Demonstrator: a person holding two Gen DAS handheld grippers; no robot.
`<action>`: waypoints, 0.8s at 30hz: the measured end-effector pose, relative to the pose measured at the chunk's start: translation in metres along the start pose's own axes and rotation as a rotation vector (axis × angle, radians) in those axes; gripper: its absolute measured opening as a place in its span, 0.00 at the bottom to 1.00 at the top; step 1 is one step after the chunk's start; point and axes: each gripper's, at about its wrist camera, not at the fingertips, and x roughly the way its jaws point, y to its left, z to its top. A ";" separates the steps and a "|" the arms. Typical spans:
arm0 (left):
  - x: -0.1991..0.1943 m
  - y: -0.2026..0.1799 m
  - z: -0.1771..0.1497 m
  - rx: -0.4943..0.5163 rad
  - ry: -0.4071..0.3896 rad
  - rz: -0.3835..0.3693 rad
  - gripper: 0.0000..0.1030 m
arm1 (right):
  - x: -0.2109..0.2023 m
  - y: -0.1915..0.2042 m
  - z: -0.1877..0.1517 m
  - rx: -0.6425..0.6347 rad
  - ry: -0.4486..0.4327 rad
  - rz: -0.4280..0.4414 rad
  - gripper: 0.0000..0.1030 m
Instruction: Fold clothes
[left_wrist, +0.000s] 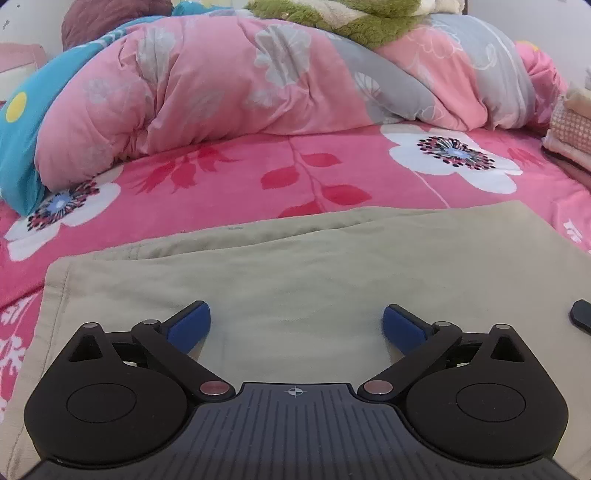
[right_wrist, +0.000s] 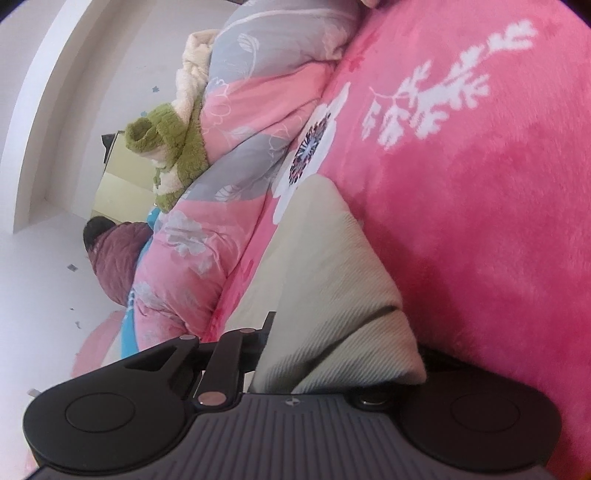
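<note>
A beige garment (left_wrist: 295, 258) lies flat on the pink flowered bed sheet (left_wrist: 229, 177), with a fold line running across its far part. My left gripper (left_wrist: 296, 325) hovers just over its near half, open, and its blue pads (left_wrist: 192, 325) have nothing between them. In the right wrist view, which is rolled on its side, my right gripper (right_wrist: 343, 343) is shut on a bunched edge of the beige garment (right_wrist: 325, 266). The cloth covers its fingertips. A black tip (left_wrist: 581, 317) at the left wrist view's right edge looks like part of the right gripper.
A pink and grey duvet (left_wrist: 221, 85) is heaped along the far side of the bed, with a green plush blanket (left_wrist: 369, 26) on top. A blue pillow (left_wrist: 22, 122) lies at far left. Folded cloth (left_wrist: 572, 125) is stacked at far right. White walls (right_wrist: 55, 110) stand beyond.
</note>
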 end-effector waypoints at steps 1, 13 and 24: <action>0.000 0.001 0.000 -0.002 0.002 -0.005 1.00 | 0.000 0.001 0.000 -0.004 -0.001 -0.006 0.11; 0.001 0.000 0.001 0.015 0.000 -0.005 1.00 | -0.007 0.052 -0.003 -0.291 -0.053 -0.074 0.13; 0.002 -0.001 0.000 0.021 0.002 0.004 1.00 | -0.003 0.044 -0.003 -0.284 -0.039 -0.106 0.13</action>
